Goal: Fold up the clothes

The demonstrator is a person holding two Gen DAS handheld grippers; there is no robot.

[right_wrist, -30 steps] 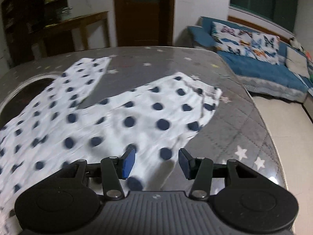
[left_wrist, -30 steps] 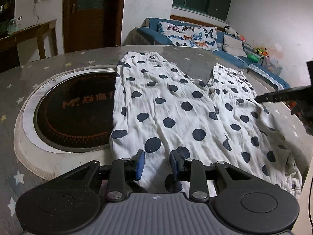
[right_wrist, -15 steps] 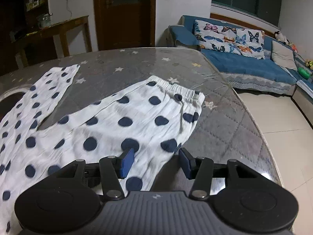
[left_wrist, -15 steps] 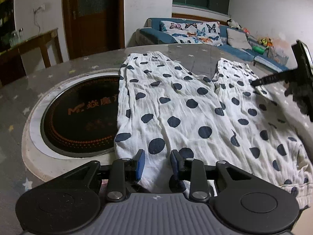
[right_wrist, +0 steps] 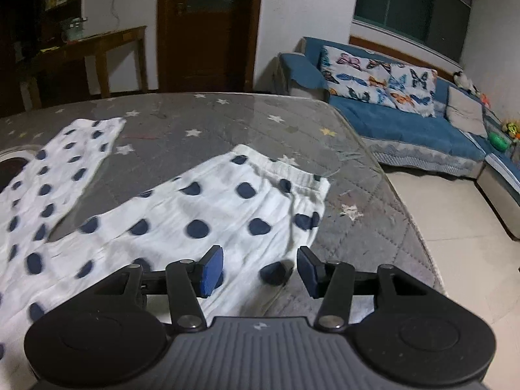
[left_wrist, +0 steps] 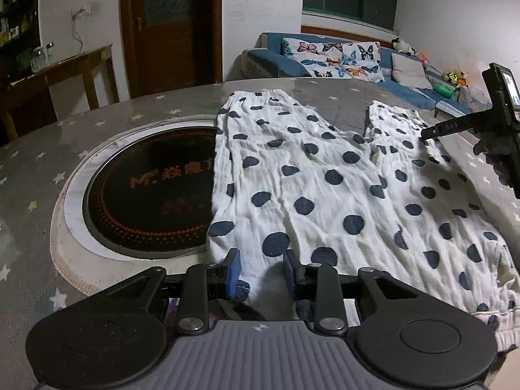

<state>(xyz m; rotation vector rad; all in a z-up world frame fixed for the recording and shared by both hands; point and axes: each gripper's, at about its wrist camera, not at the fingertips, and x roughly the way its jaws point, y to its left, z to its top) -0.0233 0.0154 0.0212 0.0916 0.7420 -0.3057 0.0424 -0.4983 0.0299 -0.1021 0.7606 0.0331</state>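
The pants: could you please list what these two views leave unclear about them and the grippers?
- Pants near edge, left wrist view: hidden behind the left gripper, so whether cloth is pinched cannot be told.
- Right gripper, left wrist view: only one finger and part of its body show at the frame edge.
- Pants, right wrist view: dots motion-blurred; left part cut off by the edge.
- Writing on the hotplate: partly covered by the pants.

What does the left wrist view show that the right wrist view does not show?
Only the left wrist view shows the round black induction cooktop set into the table, and the right gripper from outside. Only the right wrist view shows the tiled floor beside the table. Both show the white polka-dot trousers spread on the grey star-patterned table cover, the blue sofa and the brown door.
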